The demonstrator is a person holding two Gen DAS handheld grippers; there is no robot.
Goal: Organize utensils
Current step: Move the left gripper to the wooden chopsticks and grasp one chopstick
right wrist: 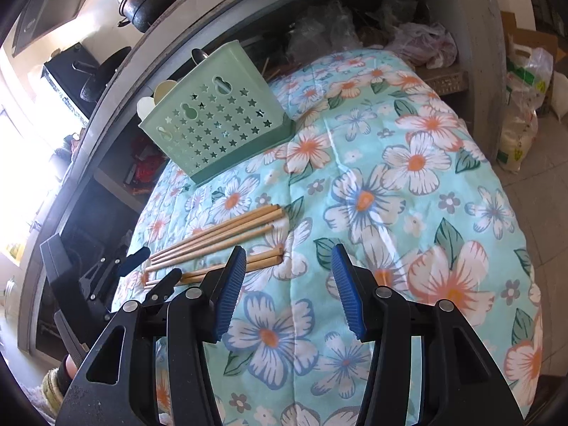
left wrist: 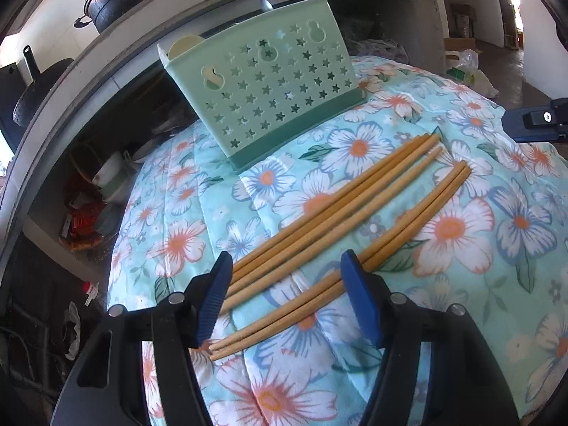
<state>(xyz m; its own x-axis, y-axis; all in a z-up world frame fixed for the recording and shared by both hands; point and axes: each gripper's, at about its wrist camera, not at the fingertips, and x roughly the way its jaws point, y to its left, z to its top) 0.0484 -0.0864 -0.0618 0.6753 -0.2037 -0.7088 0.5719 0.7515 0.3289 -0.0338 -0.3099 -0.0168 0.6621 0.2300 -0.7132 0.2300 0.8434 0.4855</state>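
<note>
Item: 5 wooden chopsticks point(left wrist: 340, 220), lying flat on a flowered quilt point(left wrist: 461, 184), a group of 3 and a pair of 2 just beside each other, running from about 7 o'clock toward 1 o'clock in the left wrist view. Destination, by judgement: the green star-punched holder point(left wrist: 262, 92), upright at 12 o'clock of the sticks, already carrying a few utensils. Handling, judged: light, stiff, smooth and inclined to roll; the padded cloth yields, so a pinch may sink; take hold near the thick ends, across the bundle. Left gripper point(left wrist: 282, 305): jaws apart, straddling the near ends of the sticks, pads not pressing. Right gripper point(right wrist: 289, 291): jaws apart, nothing between them but quilt, sticks at its 10 o'clock.
</note>
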